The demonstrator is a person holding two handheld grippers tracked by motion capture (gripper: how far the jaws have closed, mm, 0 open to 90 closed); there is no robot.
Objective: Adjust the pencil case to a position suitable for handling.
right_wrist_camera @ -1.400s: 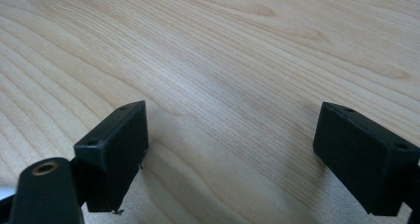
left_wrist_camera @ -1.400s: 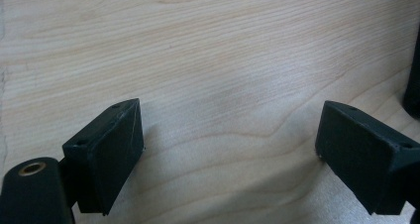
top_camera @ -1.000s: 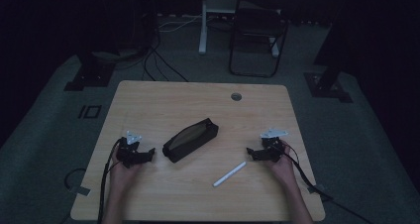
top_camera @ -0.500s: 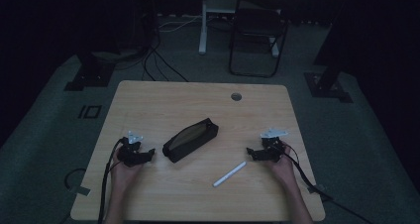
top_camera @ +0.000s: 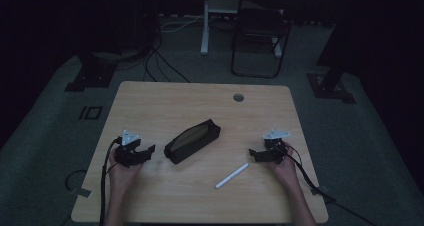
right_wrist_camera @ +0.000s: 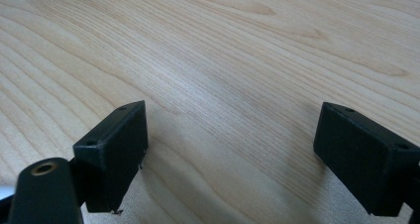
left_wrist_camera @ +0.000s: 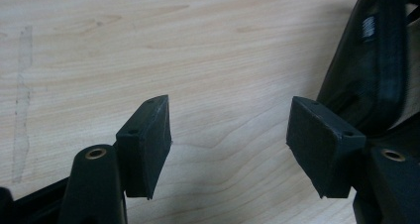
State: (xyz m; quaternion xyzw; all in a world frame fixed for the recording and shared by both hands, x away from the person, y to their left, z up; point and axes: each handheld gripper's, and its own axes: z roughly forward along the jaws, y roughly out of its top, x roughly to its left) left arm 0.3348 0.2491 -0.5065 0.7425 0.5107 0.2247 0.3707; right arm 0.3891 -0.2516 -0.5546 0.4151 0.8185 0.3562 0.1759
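A black zip pouch (top_camera: pixel 192 141) lies slantwise at the middle of the wooden table (top_camera: pixel 200 101), its top open. A white pen (top_camera: pixel 232 175) lies to its right, nearer the front edge. My left gripper (top_camera: pixel 149 150) hovers just left of the pouch and points at it. Its jaws have just been closing partway and stand open, with bare wood between them (left_wrist_camera: pixel 230 140). The pouch's end (left_wrist_camera: pixel 376 70) shows beside the right jaw, apart from the pads. My right gripper (top_camera: pixel 253 154) rests right of the pen, open over bare table (right_wrist_camera: pixel 233 149).
A round cable hole (top_camera: pixel 238 97) sits near the table's far edge. A dark chair (top_camera: pixel 260 36) and a white post (top_camera: pixel 205 21) stand on the floor beyond. Cables trail from both grippers off the front corners. The room is dim.
The left gripper has risen slightly beside the pouch, and its jaws look narrower than a second ago. The right gripper, pouch and pen have not moved.
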